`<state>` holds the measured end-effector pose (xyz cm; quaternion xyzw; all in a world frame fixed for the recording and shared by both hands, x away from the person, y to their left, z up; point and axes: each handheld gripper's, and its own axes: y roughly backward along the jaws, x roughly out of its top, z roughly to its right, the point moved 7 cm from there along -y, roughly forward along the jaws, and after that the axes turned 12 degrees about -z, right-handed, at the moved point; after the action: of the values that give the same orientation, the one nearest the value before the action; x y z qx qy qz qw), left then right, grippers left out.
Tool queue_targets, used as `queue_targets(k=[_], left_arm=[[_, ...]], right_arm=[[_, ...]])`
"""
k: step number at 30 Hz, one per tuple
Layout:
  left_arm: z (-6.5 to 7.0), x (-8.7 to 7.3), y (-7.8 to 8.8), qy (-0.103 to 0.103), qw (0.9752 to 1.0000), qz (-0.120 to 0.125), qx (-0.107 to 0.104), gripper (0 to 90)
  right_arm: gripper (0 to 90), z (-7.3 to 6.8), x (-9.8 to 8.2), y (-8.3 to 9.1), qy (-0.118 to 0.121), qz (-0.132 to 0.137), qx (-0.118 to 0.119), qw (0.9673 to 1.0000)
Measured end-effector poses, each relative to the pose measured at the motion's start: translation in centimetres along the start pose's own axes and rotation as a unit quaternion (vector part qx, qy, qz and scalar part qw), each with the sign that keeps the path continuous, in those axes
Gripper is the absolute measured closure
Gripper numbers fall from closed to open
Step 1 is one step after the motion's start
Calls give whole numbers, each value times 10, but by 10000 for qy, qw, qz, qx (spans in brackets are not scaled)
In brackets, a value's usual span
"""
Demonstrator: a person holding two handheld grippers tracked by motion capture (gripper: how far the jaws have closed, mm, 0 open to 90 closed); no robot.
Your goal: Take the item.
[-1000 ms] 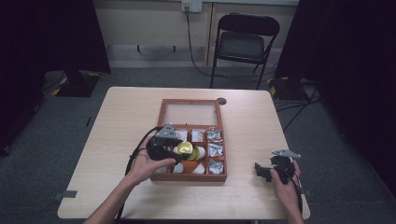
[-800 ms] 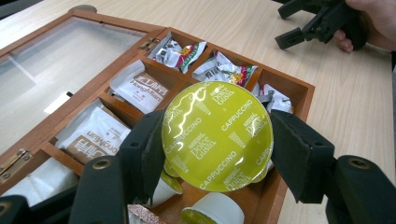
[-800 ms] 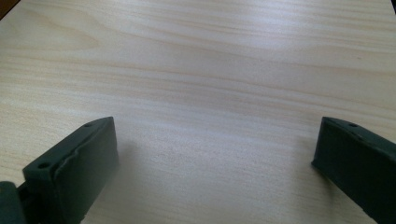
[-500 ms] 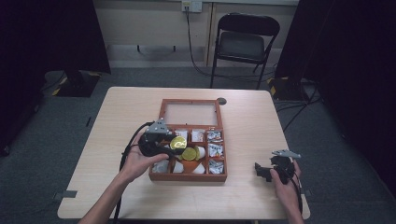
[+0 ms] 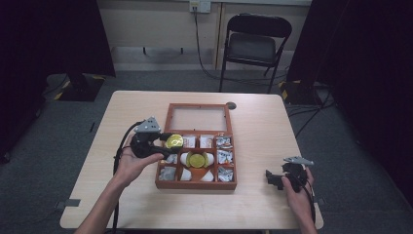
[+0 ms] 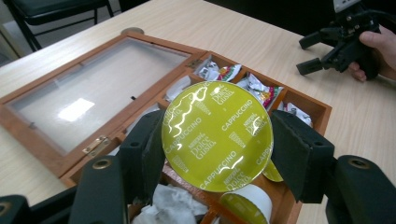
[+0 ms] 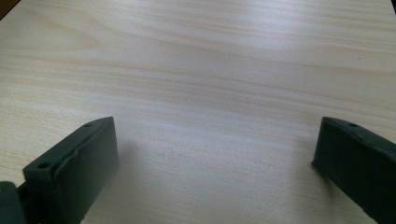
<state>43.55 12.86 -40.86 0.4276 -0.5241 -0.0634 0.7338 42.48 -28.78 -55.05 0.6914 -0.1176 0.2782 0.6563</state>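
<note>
Since the earlier frame the left gripper (image 5: 163, 142) has drawn back toward the left edge of the wooden box (image 5: 197, 185), carrying the coffee capsule (image 6: 217, 135) up out of the compartments. Its jaws are clamped on the capsule's sides, the yellow foil lid facing the camera in the left gripper view. To do this well, I would keep the squeeze steady and the capsule level while clearing the box's rim, since the foil lid looks easy to dent. The right gripper (image 5: 272, 178) rests near the table's right front edge, jaws wide with nothing between them. The light wooden table (image 5: 263, 126) bears the box, its glass lid (image 5: 198, 117) laid open behind. Beyond stand a folding chair (image 5: 254, 46) and dark curtains.
</note>
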Motion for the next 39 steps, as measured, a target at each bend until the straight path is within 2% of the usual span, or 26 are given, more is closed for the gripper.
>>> queue_targets(k=[4,21,27,34,39], left_arm=[[-6,-2,7,61,9999,29,114,381],[-30,-12,38,342,9984,285,359,382],[-41,-16,46,550,9968,348,461,382],[-50,-21,51,615,9958,372,573,382],[-60,-27,53,712,9938,404,755,382]], right_arm=[[0,0,0,0,-1,0,1,10000],[0,0,0,0,-1,-1,0,10000],[0,0,0,0,0,0,0,10000],[0,0,0,0,-1,-1,0,10000],[0,0,0,0,-2,0,-1,10000]])
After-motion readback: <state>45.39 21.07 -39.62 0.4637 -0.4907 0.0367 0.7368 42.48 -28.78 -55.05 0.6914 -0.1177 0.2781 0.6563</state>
